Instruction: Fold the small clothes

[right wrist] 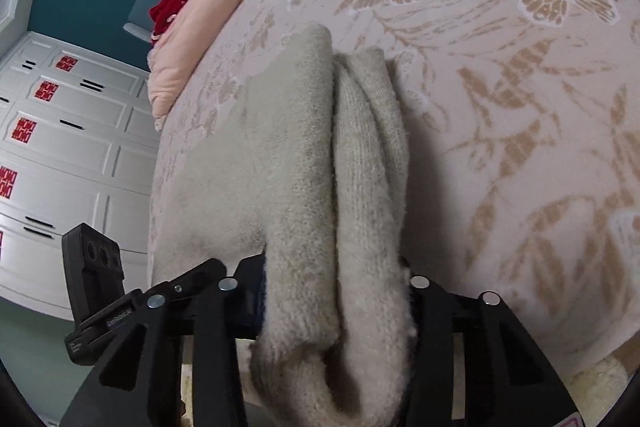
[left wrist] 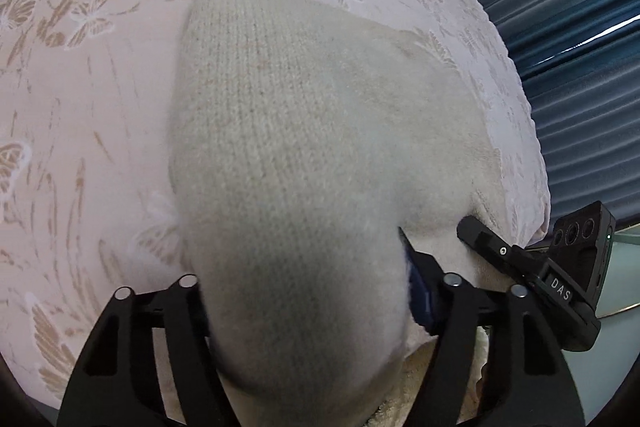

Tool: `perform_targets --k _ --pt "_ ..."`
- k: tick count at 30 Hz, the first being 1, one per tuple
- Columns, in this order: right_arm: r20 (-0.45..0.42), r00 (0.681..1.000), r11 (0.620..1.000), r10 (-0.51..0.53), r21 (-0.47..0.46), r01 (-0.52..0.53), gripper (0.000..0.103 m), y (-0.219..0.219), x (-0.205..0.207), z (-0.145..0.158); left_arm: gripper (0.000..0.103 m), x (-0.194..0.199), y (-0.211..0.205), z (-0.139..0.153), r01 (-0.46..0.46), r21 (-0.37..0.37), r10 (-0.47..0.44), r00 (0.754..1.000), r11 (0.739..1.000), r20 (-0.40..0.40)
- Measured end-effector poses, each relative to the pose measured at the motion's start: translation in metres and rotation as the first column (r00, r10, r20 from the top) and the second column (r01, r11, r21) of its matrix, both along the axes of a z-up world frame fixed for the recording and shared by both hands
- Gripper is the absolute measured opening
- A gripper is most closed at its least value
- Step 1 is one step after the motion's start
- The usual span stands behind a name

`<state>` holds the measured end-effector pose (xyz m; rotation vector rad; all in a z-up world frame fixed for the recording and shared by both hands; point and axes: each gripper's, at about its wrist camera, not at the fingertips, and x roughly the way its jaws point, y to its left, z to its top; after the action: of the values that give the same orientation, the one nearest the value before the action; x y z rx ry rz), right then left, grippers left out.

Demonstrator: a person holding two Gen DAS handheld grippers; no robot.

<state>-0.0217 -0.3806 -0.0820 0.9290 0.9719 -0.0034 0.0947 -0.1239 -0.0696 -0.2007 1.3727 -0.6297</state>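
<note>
A cream knitted garment (left wrist: 304, 131) lies on a pink bed cover with butterfly patterns (left wrist: 80, 87). My left gripper (left wrist: 308, 291) is shut on a thick fold of the cream knit, which bulges up over the fingers and hides their tips. In the right wrist view the same cream knit (right wrist: 352, 163) runs forward in two bunched folds, and my right gripper (right wrist: 336, 287) is shut on it near its end. The right gripper also shows in the left wrist view (left wrist: 528, 263), at the knit's right edge.
The bed's edge (left wrist: 532, 147) drops off to the right beside a blue ribbed surface (left wrist: 568, 47). A pink pillow (right wrist: 208, 7) and a red item (right wrist: 172, 7) lie at the far side. White drawers (right wrist: 68, 155) stand beyond the bed.
</note>
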Motion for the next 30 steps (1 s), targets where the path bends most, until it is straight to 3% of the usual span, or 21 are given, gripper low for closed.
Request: perform_targets --k 5,9,13,16,18,20,26,30 --pt "-0.011 1.0 1.0 0.023 -0.002 -0.023 0.041 0.009 -0.039 0.02 0.061 -0.039 0.011 0.016 0.03 -0.04 -0.033 0.997 0.999 -0.068" --pt "-0.097 0.995 1.0 0.016 -0.008 -0.017 0.056 0.018 -0.062 -0.001 0.079 -0.065 0.014 -0.01 0.024 0.044 -0.019 0.994 0.999 -0.106" --pt "-0.091 0.996 1.0 -0.017 -0.013 0.016 0.062 0.021 -0.06 -0.008 0.087 -0.068 0.008 -0.015 0.012 0.084 -0.005 0.997 0.996 -0.079" --pt "-0.098 0.995 0.999 -0.015 -0.04 0.011 0.057 0.024 -0.052 -0.006 0.084 -0.065 -0.001 -0.006 0.027 0.119 -0.02 0.998 0.993 -0.056" --pt "-0.085 0.996 0.998 -0.006 -0.06 0.001 0.039 0.027 -0.051 0.002 0.071 -0.065 -0.008 0.004 0.045 0.14 -0.042 0.999 0.989 -0.026" --pt "-0.046 0.999 0.997 0.002 -0.078 -0.005 0.032 0.031 -0.052 0.016 0.062 -0.068 -0.009 0.017 0.075 0.159 -0.079 0.997 0.984 0.018" --pt "0.091 0.996 0.994 0.014 -0.11 -0.004 0.03 0.042 -0.055 0.073 0.058 -0.079 -0.012 0.063 0.128 0.157 -0.145 0.984 0.979 0.106" --pt "0.158 0.986 0.983 0.045 -0.181 -0.016 0.03 0.057 -0.059 0.112 0.057 -0.091 -0.016 0.099 0.142 0.138 -0.167 0.969 0.98 0.184"
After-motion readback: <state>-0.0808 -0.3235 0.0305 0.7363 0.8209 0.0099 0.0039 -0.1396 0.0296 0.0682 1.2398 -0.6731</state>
